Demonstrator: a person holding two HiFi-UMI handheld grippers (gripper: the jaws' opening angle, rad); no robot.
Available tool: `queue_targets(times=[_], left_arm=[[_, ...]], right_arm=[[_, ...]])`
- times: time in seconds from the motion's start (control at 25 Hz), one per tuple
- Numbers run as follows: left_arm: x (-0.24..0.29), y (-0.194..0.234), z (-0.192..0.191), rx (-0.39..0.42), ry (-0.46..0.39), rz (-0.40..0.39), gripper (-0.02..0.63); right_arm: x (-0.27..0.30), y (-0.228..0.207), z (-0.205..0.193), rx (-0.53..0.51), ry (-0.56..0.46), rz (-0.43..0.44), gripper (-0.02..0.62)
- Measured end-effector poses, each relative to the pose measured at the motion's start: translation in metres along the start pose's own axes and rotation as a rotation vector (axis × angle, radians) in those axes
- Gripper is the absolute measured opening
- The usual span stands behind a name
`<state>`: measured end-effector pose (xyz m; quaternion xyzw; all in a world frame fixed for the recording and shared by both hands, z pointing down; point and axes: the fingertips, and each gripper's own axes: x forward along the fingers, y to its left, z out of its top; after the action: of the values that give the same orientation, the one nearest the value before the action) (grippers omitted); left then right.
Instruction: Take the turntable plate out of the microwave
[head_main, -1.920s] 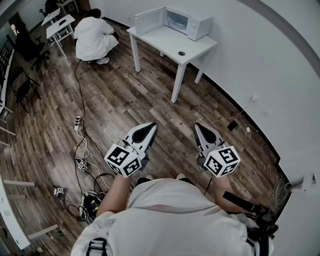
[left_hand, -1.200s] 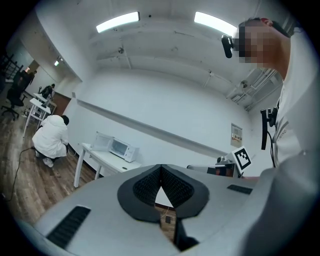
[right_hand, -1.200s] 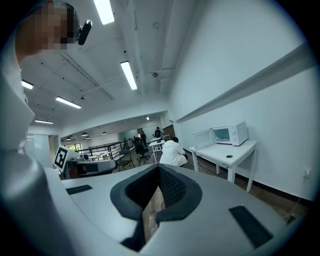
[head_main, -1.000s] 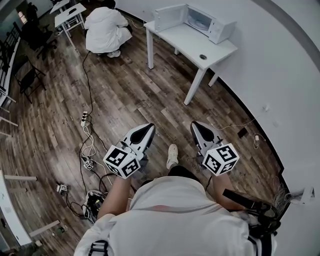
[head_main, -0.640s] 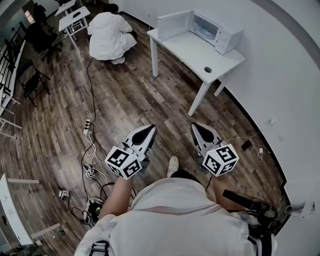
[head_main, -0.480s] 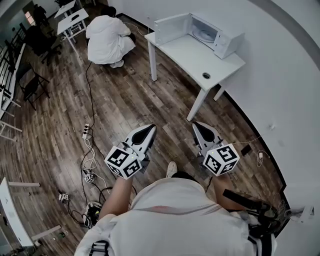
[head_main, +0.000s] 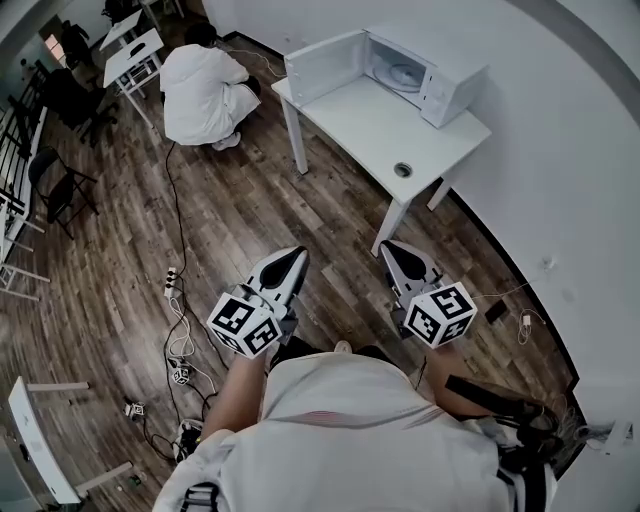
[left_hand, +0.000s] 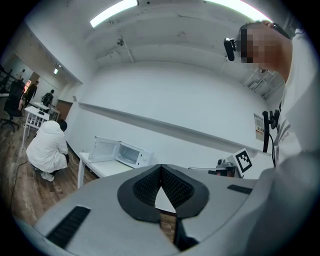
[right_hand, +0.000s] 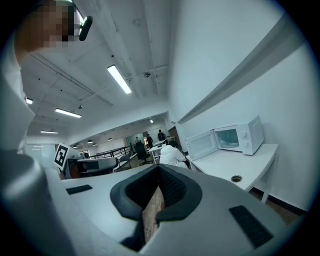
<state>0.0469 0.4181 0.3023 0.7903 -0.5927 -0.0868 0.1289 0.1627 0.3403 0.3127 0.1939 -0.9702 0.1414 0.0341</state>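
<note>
A white microwave stands at the far end of a white table, its door swung wide to the left. Inside it lies the glass turntable plate, pale and round. My left gripper and right gripper are held side by side over the wooden floor, well short of the table, both shut with nothing in them. The left gripper view has the microwave small and far beyond the left gripper. In the right gripper view the microwave shows at the right, past the right gripper.
A person in white crouches on the floor left of the table. Cables and a power strip trail across the floor at the left. The table has a round grommet hole. Desks and chairs stand at the far left; a white wall runs along the right.
The table and microwave have come nearer and lower in the head view as I walk toward them. Both grippers stay shut and keep their place before me.
</note>
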Motion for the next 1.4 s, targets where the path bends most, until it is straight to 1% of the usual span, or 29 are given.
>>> queue_targets(times=[0.32,0.52,0.68,0.84,1.0,1.24,1.4], left_arm=[[0.055,0.015,0.001,0.009,0.035,-0.062,0.011],[0.093,0.040,0.005,0.001,0.040,-0.114,0.011],[0.116,0.067,0.016,0.001,0.039,-0.154,0.011],[0.138,0.109,0.031,-0.006,0.046,-0.181,0.011],[0.159,0.164,0.052,-0.013,0.054,-0.201,0.011],[0.193,0.251,0.079,0.010,0.065,-0.227,0.011],[0.214,0.298,0.093,0.014,0.078,-0.263,0.011]], right_arm=[[0.016,-0.047,0.004,0.036,-0.012,-0.053,0.000],[0.037,-0.074,0.013,0.033,-0.022,-0.099,0.000],[0.067,-0.091,0.023,0.028,-0.030,-0.131,0.000],[0.113,-0.101,0.036,0.022,-0.031,-0.150,0.000],[0.169,-0.110,0.051,0.019,-0.028,-0.174,0.000],[0.255,-0.131,0.068,0.019,-0.037,-0.223,0.000],[0.301,-0.141,0.077,0.024,-0.043,-0.267,0.000]])
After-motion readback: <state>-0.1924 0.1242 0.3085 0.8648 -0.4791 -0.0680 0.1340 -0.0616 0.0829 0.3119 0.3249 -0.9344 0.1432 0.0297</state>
